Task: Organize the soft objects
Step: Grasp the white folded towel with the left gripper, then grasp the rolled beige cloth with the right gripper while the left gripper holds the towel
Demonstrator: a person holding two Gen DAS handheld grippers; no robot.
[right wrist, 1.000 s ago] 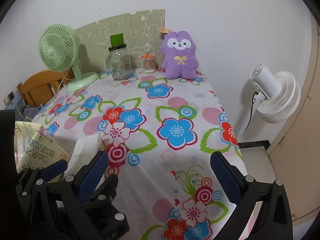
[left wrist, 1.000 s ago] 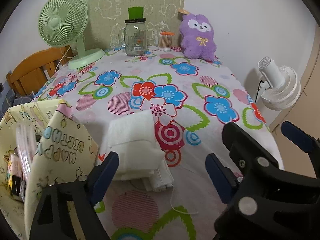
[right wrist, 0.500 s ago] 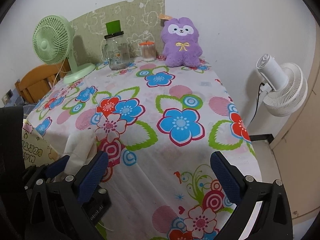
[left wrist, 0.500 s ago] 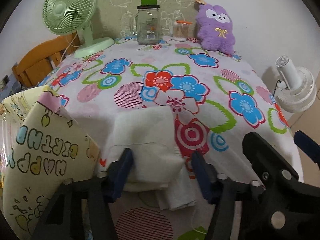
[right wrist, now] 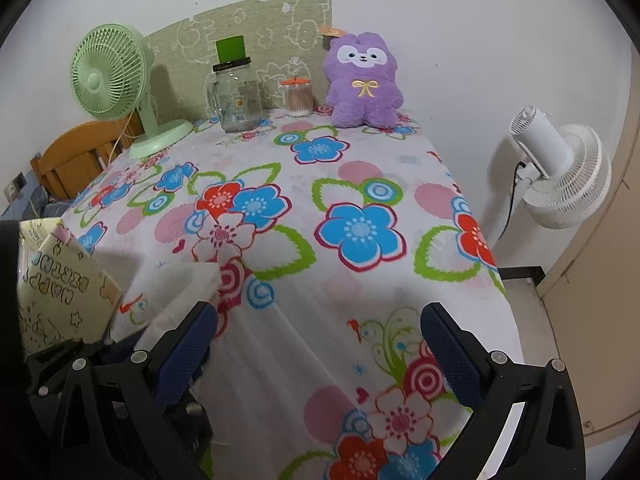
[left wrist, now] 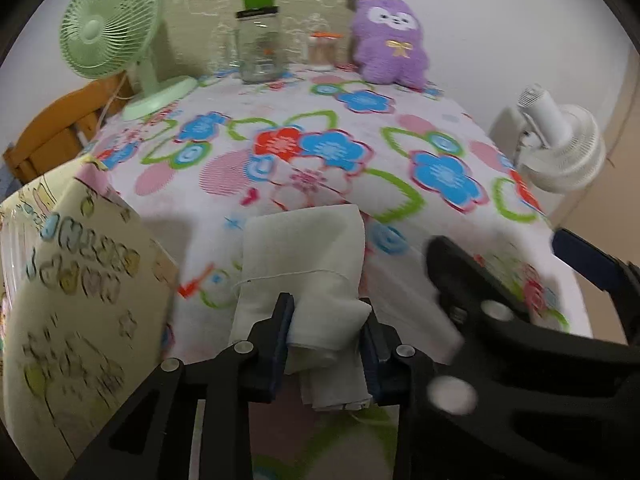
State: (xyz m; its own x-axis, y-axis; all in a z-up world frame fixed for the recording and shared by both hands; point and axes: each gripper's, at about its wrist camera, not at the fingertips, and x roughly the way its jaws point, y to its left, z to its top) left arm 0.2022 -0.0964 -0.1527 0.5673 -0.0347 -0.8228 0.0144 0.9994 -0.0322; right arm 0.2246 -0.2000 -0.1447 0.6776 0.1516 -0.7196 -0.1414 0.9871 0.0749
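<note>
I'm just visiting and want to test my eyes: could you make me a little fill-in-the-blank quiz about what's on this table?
1. The left claw is closing on a folded ____ cloth.
2. The plush toy at the back of the table is ____ in colour.
3. The table fan beside the glass jar is ____.
4. The right claw has ____ between its pads.

Missing words: white; purple; green; nothing

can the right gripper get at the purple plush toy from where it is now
Probably yes, with a long reach. The right gripper is open and empty at the near table edge, and the flowered tablecloth between it and the purple plush toy at the far edge carries nothing.
</note>
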